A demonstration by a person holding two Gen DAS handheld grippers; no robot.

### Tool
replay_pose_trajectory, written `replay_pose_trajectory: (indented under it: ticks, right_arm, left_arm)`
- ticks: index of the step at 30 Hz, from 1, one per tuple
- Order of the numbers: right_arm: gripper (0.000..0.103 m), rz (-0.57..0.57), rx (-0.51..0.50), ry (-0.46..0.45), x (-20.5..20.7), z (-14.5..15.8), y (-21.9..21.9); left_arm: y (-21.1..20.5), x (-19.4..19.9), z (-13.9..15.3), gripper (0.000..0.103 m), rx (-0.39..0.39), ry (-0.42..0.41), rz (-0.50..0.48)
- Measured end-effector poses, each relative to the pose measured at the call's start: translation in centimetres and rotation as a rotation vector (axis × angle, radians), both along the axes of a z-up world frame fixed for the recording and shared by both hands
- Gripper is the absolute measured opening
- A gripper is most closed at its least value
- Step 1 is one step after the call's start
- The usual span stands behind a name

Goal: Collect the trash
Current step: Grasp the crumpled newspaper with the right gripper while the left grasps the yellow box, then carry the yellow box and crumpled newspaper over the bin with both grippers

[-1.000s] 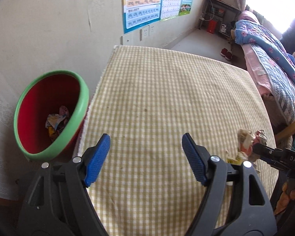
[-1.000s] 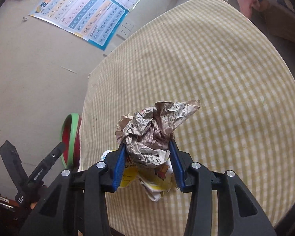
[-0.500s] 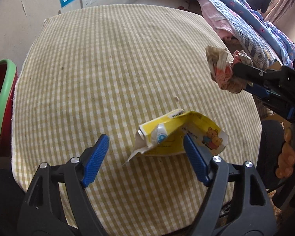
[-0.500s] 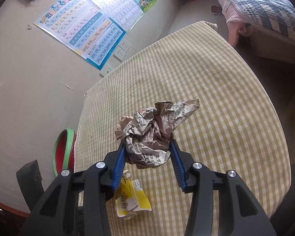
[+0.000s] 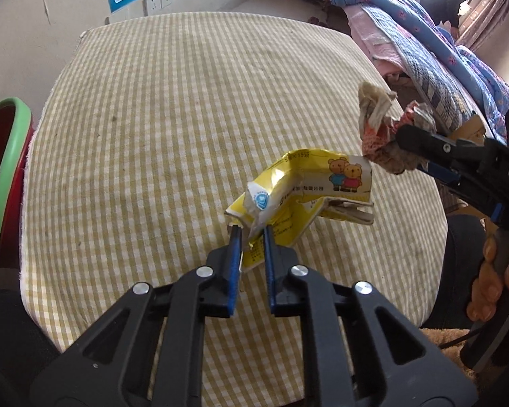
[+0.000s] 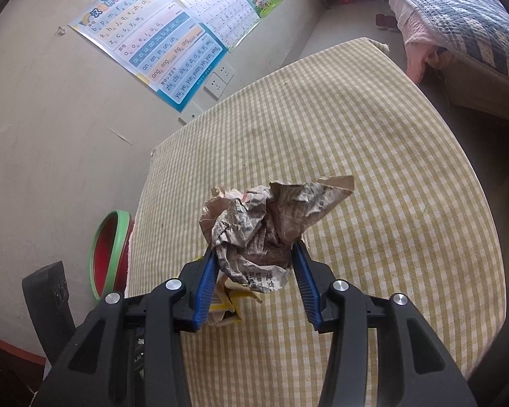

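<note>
A crumpled yellow carton (image 5: 302,190) with two cartoon bears lies on the checked tablecloth (image 5: 173,129). My left gripper (image 5: 250,234) is closing on its near corner, and the blue pads pinch the yellow card between them. My right gripper (image 6: 254,254) is shut on a crumpled ball of newspaper (image 6: 268,224) and holds it above the table. That ball (image 5: 380,132) also shows at the right of the left wrist view, just above the carton. A bit of the carton (image 6: 225,308) peeks out under the right gripper.
A red bin with a green rim (image 5: 3,183) stands off the table's left edge, also seen as the bin (image 6: 110,254) in the right wrist view. A wall with posters (image 6: 159,40) lies beyond. A bed with blue quilt (image 5: 424,40) is at the right. A hand (image 5: 492,288) holds the right gripper.
My left gripper swung from the bin toward the yellow carton, came down over it and closed its wide jaws onto the carton's corner. The right gripper kept the newspaper ball held aloft.
</note>
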State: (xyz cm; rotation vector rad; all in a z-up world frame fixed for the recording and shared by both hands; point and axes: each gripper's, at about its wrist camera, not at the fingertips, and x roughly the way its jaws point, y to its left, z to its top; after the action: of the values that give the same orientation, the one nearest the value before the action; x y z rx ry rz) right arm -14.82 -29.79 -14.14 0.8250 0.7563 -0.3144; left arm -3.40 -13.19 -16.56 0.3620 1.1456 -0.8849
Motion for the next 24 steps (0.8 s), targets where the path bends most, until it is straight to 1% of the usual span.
replay_pose_trajectory:
  ticks: [5, 8, 11, 17, 20, 24]
  right_arm:
    - [0.044, 0.026, -0.058, 0.005, 0.5, 0.7, 1.0]
    - [0.043, 0.035, -0.078, 0.005, 0.8, 0.9, 1.5]
    - [0.043, 0.044, -0.102, 0.010, 1.1, 1.2, 1.9]
    - [0.043, 0.044, -0.115, 0.027, 1.3, 1.0, 2.1]
    - [0.043, 0.047, -0.119, 0.033, 1.5, 1.1, 2.3]
    - [0.043, 0.059, -0.130, 0.033, 2.1, 1.4, 2.8]
  left_arm:
    - [2.7, 2.8, 2.5, 0.004, -0.054, -0.064, 0.150]
    - [4.2, 4.0, 3.8, 0.003, -0.069, -0.117, 0.220]
    - [5.4, 5.0, 4.8, 0.003, -0.084, -0.151, 0.274]
    - [6.8, 6.3, 5.5, 0.003, -0.111, -0.149, 0.329]
    - [7.0, 6.5, 6.0, 0.003, -0.126, -0.155, 0.336]
    - [7.1, 6.4, 6.8, 0.003, -0.136, -0.186, 0.335]
